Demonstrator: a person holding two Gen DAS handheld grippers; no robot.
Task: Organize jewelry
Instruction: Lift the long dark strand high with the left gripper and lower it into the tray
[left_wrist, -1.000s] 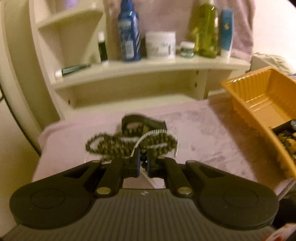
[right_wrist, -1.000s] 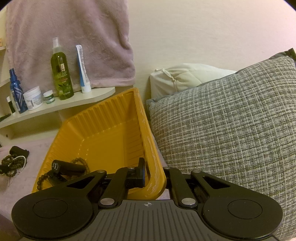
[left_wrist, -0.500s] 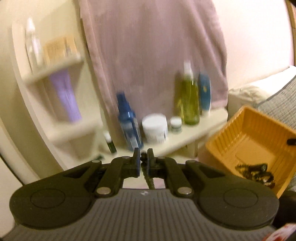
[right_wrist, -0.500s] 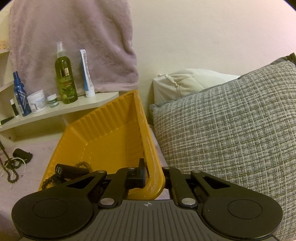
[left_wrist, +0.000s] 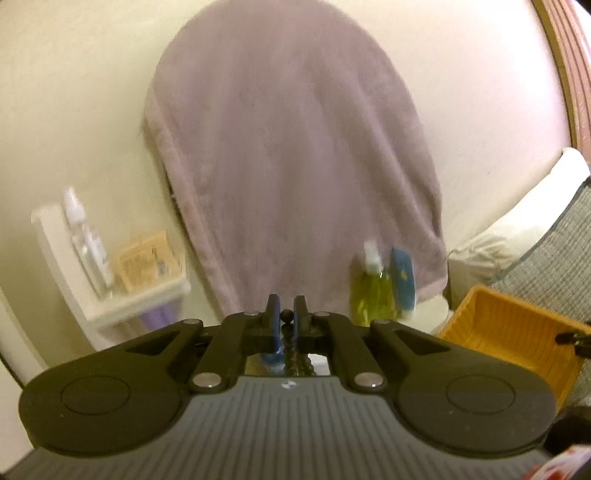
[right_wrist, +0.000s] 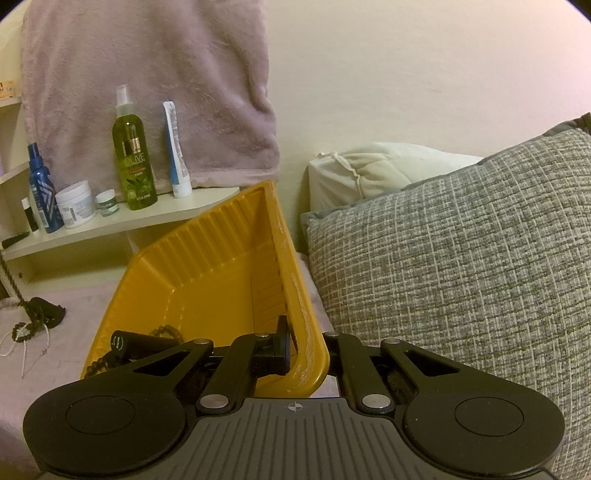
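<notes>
Beads hang from my left gripper (left_wrist: 287, 314), whose jaws are pinched together on a dark bead strand (left_wrist: 291, 345) that drops below the fingers and out of the left wrist view. That camera points up at a mauve towel (left_wrist: 295, 166) on the wall, and everything in it is smeared by motion blur.

Further right, at the far left edge of the right wrist view, the same strand runs as a taut dark line down to a small heap of jewelry (right_wrist: 31, 326) on the mauve cloth (right_wrist: 74, 332), where beads and a thin white cord lie beside a dark pouch (right_wrist: 46, 310).

Next comes the yellow tray (right_wrist: 221, 266), tipped up. It already holds a dark cylinder (right_wrist: 140, 341) and a loop of beads (right_wrist: 170, 329), so I judge the sorting partly done, with the lifted strand and the heap left to move.

My right gripper (right_wrist: 308, 350) is clamped on the tray's near rim, one finger inside the wall and one outside. A grey cushion (right_wrist: 461, 258) fills the right side.

I cannot tell how many pieces the heap holds, nor whether the strand has fully cleared it.
</notes>
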